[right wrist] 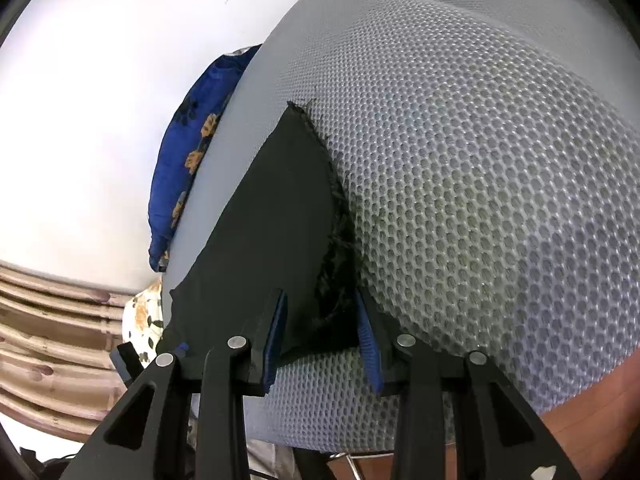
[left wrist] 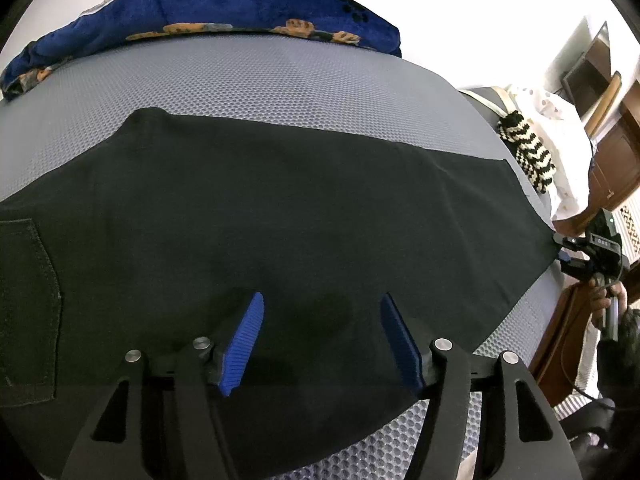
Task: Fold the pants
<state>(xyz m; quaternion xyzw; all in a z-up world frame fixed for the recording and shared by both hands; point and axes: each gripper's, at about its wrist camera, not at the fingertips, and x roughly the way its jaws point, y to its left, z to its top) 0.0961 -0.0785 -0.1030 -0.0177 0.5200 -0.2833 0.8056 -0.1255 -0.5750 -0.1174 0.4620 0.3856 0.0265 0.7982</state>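
Black pants (left wrist: 280, 216) lie spread flat on a grey honeycomb mattress (left wrist: 260, 80), with a back pocket (left wrist: 28, 308) at the far left. My left gripper (left wrist: 322, 300) is open, its blue pads just above the middle of the near edge of the pants. In the right wrist view my right gripper (right wrist: 320, 296) is open, its jaws standing on either side of the frayed hem end of the pants (right wrist: 276, 216). The right gripper also shows in the left wrist view (left wrist: 588, 252) at the far right end of the pants.
A blue floral blanket (left wrist: 224, 12) lies bunched along the mattress's far edge. A black-and-white knitted item (left wrist: 528, 148) and a white pillow (left wrist: 560, 136) lie beyond the right end. Wooden furniture (left wrist: 616, 156) stands at the right. The mattress edge (right wrist: 360, 424) drops off just under the right gripper.
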